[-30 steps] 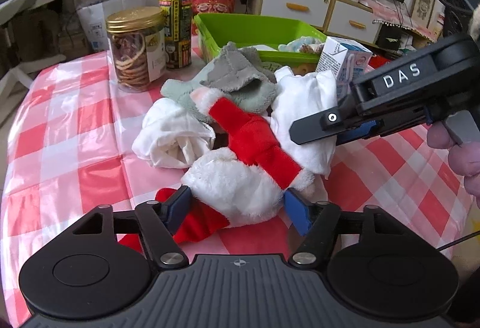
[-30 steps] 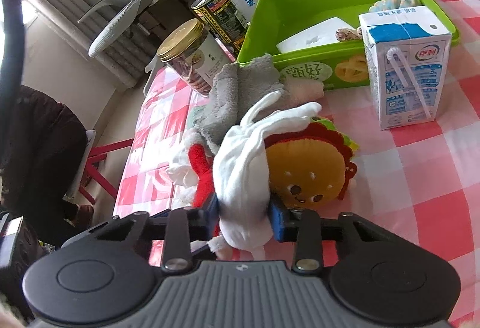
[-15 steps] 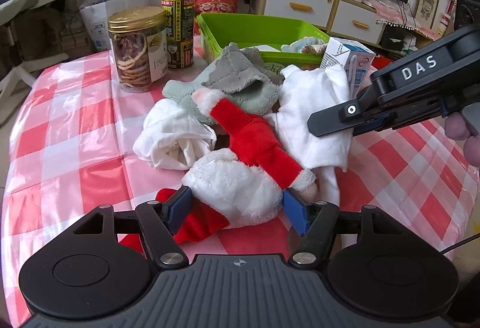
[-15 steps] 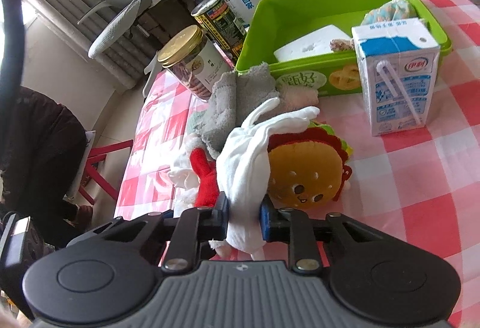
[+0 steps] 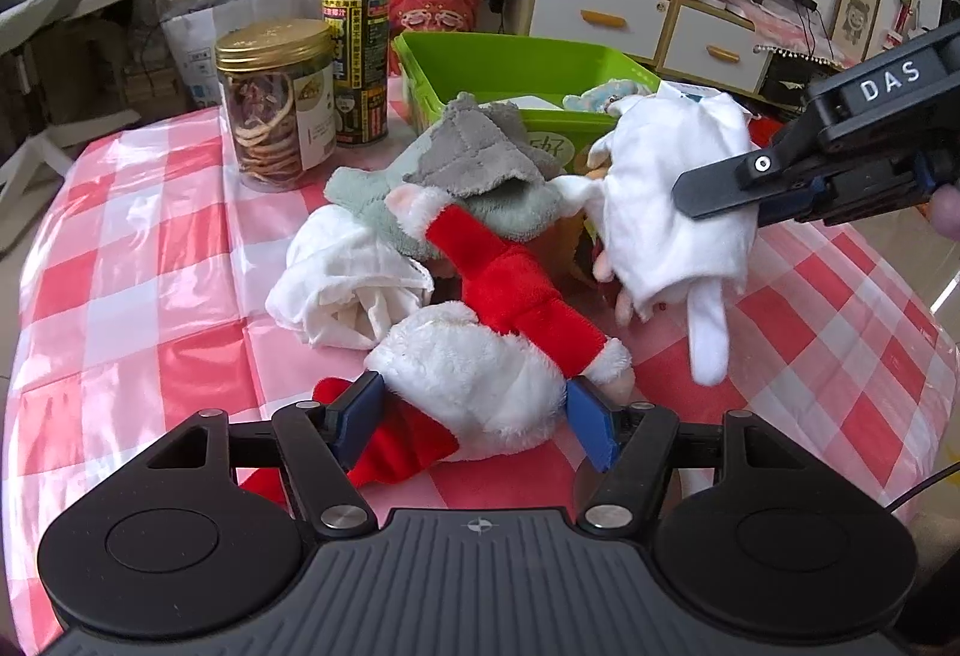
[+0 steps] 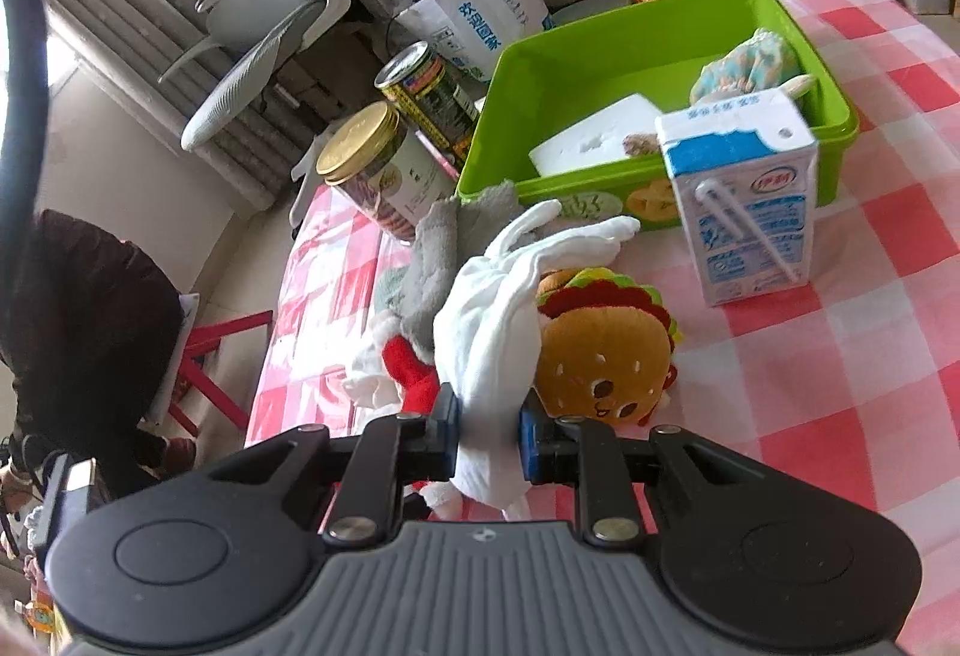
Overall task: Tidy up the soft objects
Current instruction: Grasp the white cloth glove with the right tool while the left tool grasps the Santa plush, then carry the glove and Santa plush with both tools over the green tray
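Observation:
My right gripper (image 6: 489,437) is shut on a white glove (image 6: 489,332) and holds it lifted above the table; the glove also hangs from it in the left wrist view (image 5: 672,212). My left gripper (image 5: 474,416) is open, its blue pads on either side of a red and white plush toy (image 5: 480,356) that lies on the tablecloth. A grey cloth (image 5: 480,158), a white rag (image 5: 348,284) and a burger plush (image 6: 600,350) lie in the pile. The green bin (image 6: 636,50) stands behind it.
A milk carton (image 6: 744,200) stands in front of the bin. A cookie jar (image 5: 276,104) and a tin can (image 5: 357,62) stand at the back left. The bin holds a white block (image 6: 594,134) and a patterned soft item (image 6: 744,68).
My right gripper closed on the white glove and lifted it up off the burger plush. My left gripper stayed open around the red and white plush.

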`<state>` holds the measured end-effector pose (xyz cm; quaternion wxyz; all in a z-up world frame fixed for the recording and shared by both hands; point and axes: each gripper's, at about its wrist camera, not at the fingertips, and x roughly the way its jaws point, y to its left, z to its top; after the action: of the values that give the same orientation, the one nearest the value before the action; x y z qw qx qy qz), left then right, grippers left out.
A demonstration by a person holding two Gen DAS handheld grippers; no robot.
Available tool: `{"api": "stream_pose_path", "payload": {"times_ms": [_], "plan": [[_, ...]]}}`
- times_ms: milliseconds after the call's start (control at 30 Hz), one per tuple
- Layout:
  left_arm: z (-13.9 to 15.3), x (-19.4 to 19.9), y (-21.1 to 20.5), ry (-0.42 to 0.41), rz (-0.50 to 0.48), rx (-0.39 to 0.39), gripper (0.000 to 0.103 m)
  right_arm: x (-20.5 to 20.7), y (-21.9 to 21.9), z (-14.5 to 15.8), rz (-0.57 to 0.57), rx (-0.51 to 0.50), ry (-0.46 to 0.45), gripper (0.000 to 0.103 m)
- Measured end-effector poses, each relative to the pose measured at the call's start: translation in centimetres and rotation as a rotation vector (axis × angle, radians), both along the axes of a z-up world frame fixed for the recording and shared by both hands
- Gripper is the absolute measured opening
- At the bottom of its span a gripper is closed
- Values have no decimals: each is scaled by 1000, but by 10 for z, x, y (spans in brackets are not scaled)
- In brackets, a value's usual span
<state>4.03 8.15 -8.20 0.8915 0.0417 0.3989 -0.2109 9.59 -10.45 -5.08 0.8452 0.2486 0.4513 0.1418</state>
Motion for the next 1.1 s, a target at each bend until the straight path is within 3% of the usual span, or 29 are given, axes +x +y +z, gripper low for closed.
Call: {"api": "stream_pose_path", "payload": {"times_ms": [200, 400, 633, 867, 1100], "plan": [[0, 5, -3, 5, 18, -9, 67, 1, -4, 2, 5, -6, 18, 0], [-3, 12, -17, 5, 56, 35, 71, 0, -8, 1, 14, -13, 30, 0], [0, 18, -23, 28, 109, 73, 61, -1, -15, 2, 13, -7, 33, 0], [16, 16, -17, 85, 157, 19, 54, -5, -30, 9, -1, 40, 21, 0], [49, 3, -19, 80, 184, -42, 53, -5, -49, 19, 4, 104, -15, 0]]}}
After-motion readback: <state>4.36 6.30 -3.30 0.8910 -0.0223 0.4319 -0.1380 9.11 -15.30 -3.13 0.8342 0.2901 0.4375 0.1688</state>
